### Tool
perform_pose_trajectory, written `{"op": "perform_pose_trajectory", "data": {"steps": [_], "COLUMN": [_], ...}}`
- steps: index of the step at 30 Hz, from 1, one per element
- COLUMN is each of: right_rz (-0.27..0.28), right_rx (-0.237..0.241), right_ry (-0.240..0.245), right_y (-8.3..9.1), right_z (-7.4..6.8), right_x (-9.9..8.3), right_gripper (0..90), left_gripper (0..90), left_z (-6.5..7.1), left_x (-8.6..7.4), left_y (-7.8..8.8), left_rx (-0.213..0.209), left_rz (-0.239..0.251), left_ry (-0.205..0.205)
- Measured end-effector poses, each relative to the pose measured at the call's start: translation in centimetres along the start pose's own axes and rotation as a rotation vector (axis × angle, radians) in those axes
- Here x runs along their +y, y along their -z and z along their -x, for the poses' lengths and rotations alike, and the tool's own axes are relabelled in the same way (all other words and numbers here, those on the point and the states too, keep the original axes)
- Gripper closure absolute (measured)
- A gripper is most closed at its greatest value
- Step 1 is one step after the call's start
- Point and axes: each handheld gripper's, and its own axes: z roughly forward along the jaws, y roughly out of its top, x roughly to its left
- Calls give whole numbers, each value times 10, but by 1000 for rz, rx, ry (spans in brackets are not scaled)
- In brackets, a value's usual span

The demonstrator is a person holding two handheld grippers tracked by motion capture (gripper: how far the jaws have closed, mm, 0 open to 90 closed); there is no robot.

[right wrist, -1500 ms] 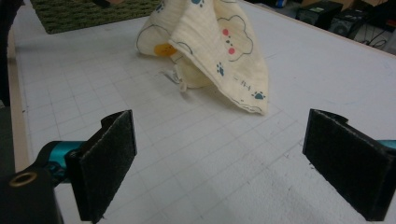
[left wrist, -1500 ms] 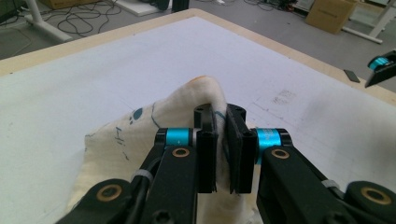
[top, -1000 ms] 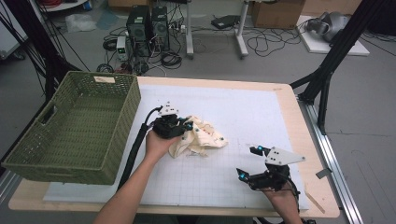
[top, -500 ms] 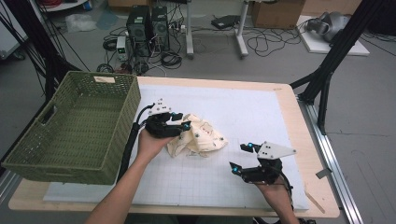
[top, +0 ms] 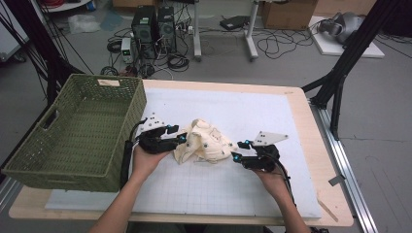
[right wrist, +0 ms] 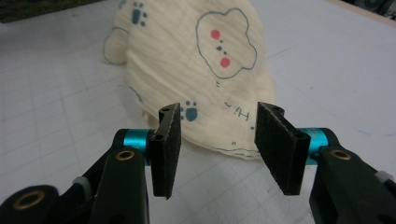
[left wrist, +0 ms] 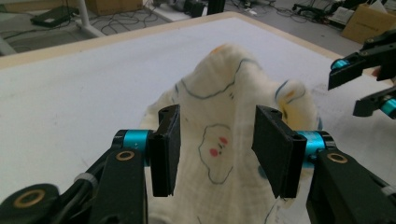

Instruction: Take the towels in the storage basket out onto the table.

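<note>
A cream muslin cloth point(top: 204, 144) printed with clouds and paw marks lies bunched on the white mat. My left gripper point(top: 179, 134) is at its left edge. In the left gripper view the cloth point(left wrist: 219, 154) rises between the jaws of the left gripper point(left wrist: 218, 114); they have just been closing, but the pads stand clear of it. My right gripper point(top: 238, 149) points at the cloth's right edge. In the right gripper view the hem of the cloth point(right wrist: 196, 70) lies just past the right gripper point(right wrist: 220, 112), whose jaws have just been closing and hold nothing.
A green woven basket point(top: 73, 136) stands at the table's left, close to my left hand. The white gridded mat point(top: 252, 111) covers most of the wooden table. Black stand legs point(top: 340, 82) rise off the right edge. Computers and cables lie on the floor beyond.
The right gripper has moved left and away from the person, up to the cloth, with its jaws narrower. The left gripper has shifted left to the cloth's edge.
</note>
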Motion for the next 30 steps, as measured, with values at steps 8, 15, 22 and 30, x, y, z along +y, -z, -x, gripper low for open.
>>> {"op": "perform_pose_trajectory", "data": {"steps": [8, 15, 22, 30], "right_rz": [-69, -134, -170, -166], "right_rx": [-17, -35, -19, -98], "right_ry": [-38, -58, -39, 4], "right_y": [-23, -37, -43, -28], "right_z": [15, 24, 26, 39], "right_x": [-3, -4, -3, 25], "right_gripper": [535, 592, 829, 892], "left_gripper": [540, 608, 800, 895], "left_z": [2, -2, -3, -6], "left_x": [-19, -24, -33, -30], "left_y": [-8, -12, -24, -19], "left_rx": [53, 113, 143, 132], "left_rz": [-75, -160, -294, -251], "left_ry": [-21, -23, -43, -27]}}
